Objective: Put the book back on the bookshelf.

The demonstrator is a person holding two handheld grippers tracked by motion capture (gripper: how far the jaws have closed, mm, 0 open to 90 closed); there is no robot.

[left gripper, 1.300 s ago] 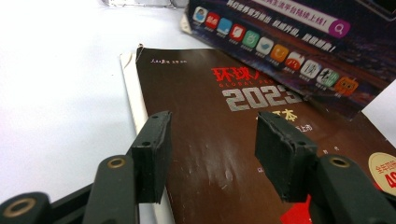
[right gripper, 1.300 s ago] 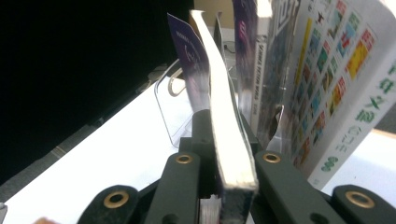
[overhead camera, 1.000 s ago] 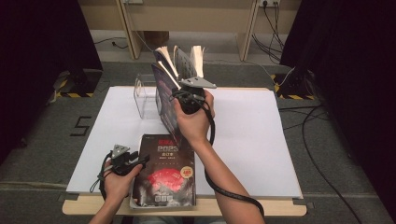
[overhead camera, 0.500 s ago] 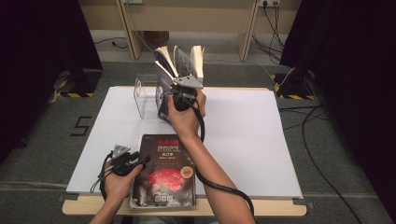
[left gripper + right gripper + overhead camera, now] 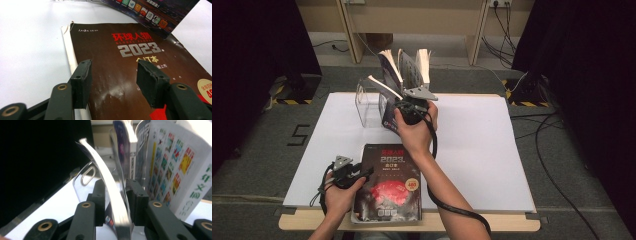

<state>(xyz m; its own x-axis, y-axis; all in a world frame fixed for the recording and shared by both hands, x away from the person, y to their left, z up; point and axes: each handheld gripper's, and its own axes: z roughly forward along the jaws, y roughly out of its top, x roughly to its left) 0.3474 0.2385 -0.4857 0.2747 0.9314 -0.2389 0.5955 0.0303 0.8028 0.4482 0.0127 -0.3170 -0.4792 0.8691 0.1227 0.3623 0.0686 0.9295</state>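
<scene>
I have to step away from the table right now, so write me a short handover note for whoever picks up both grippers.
Right gripper: jaws have just been opening, with the thin magazine between them, leaning in the clear rack beside two other standing books.
Left gripper: open, hovering over the dark 2023 magazine, which lies flat at the table's near edge; pads not on it.
Done: thin magazine placed in the rack, by the look of it.
Left: draw the right gripper clear, then probably pick up the 2023 magazine and stand it in the rack too.
</scene>
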